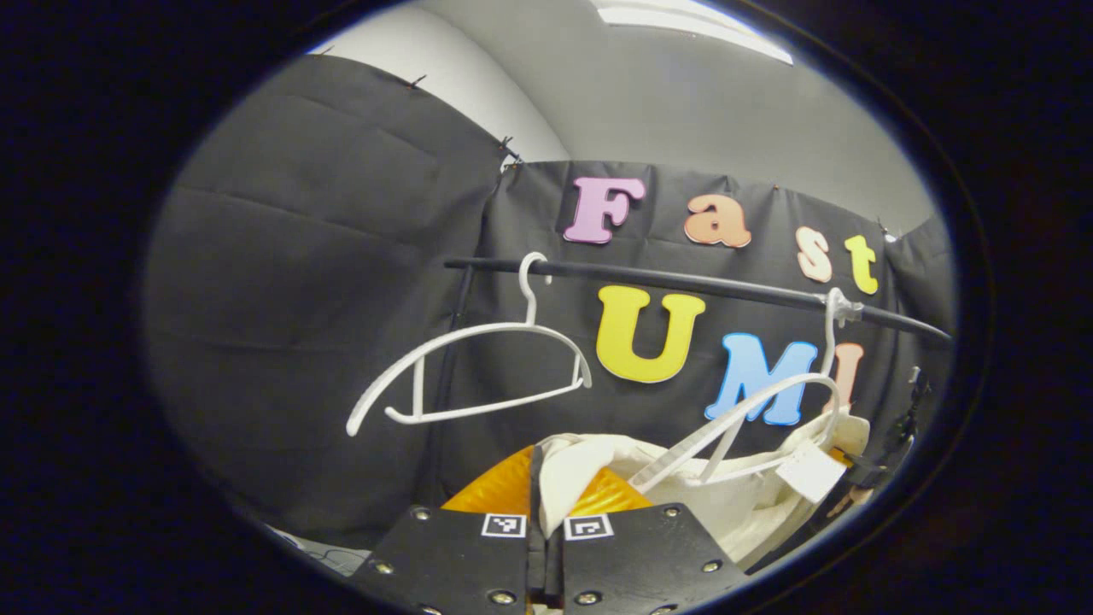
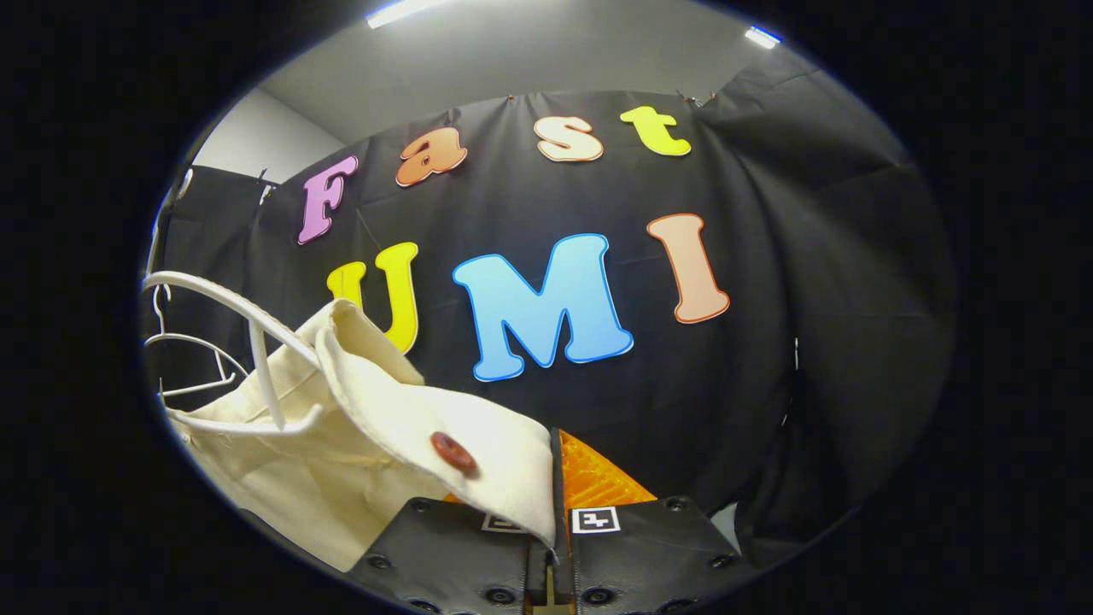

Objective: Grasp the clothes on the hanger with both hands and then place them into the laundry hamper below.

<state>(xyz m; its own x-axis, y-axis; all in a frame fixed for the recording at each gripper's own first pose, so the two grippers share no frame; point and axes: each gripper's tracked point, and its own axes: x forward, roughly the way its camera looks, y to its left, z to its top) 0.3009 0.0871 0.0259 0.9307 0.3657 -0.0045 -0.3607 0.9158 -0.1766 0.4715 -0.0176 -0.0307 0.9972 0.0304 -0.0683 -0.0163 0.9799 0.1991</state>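
Observation:
A cream garment (image 1: pixel 751 500) hangs over a white hanger (image 1: pixel 768 406) on the black rail (image 1: pixel 683 284). In the left gripper view, my left gripper (image 1: pixel 545 512) at the bottom is shut on a fold of this cloth, near its left end. In the right gripper view, the same cream garment (image 2: pixel 376 418) with a reddish-brown button (image 2: pixel 452 451) drapes from its hanger (image 2: pixel 248 329) down to my right gripper (image 2: pixel 555 521), which is shut on the cloth's edge. The garment is stretched between the two grippers and still rests on the hanger.
An empty white hanger (image 1: pixel 478 367) hangs tilted on the rail to the left of the garment; it is also seen far left as the empty hanger (image 2: pixel 184 359). A white tag (image 1: pixel 807 471) dangles from the garment. The booth's black cloth wall stands close behind.

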